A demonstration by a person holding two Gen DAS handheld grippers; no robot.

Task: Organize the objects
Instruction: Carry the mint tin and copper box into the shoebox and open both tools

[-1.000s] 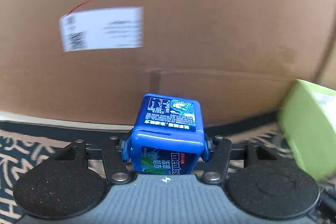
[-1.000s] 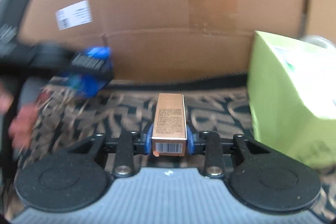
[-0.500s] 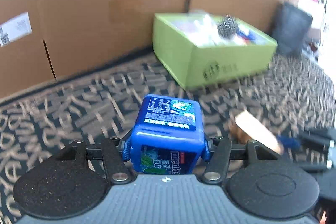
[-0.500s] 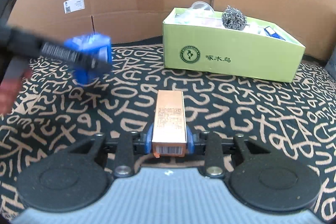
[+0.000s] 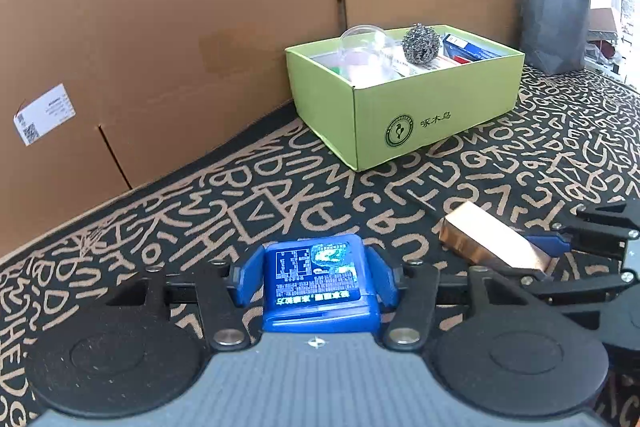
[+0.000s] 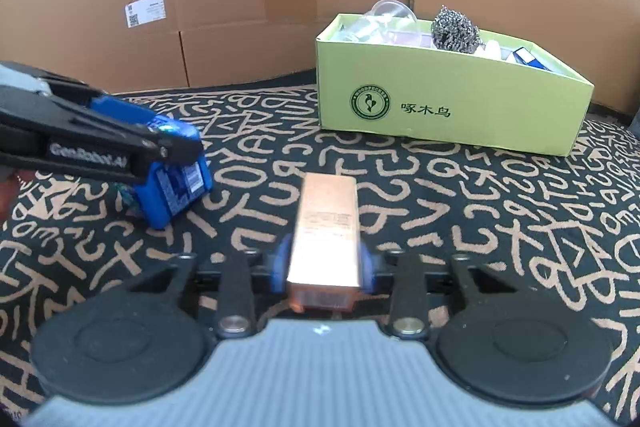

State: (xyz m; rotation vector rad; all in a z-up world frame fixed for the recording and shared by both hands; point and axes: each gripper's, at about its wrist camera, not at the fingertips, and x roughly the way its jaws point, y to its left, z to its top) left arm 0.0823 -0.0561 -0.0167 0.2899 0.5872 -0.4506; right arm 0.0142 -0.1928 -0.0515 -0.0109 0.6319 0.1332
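My left gripper (image 5: 316,277) is shut on a blue Mentos gum box (image 5: 318,287) and holds it low over the patterned carpet; it shows in the right wrist view (image 6: 172,179) at the left. My right gripper (image 6: 324,263) is shut on a long copper-coloured box (image 6: 326,231); it also shows in the left wrist view (image 5: 492,243) at the right. A light green cardboard box (image 5: 436,115) stands ahead on the carpet, open on top, and also shows in the right wrist view (image 6: 452,107).
The green box holds a steel wool ball (image 6: 454,31), a clear plastic cup (image 5: 362,41) and small packages. Tall brown cardboard walls (image 5: 180,27) close off the back. A dark grey bag (image 5: 554,23) stands at the far right.
Both grippers have pulled back and down from the cardboard wall and turned toward the green box. The left gripper has sunk toward the carpet. Both still hold their boxes.
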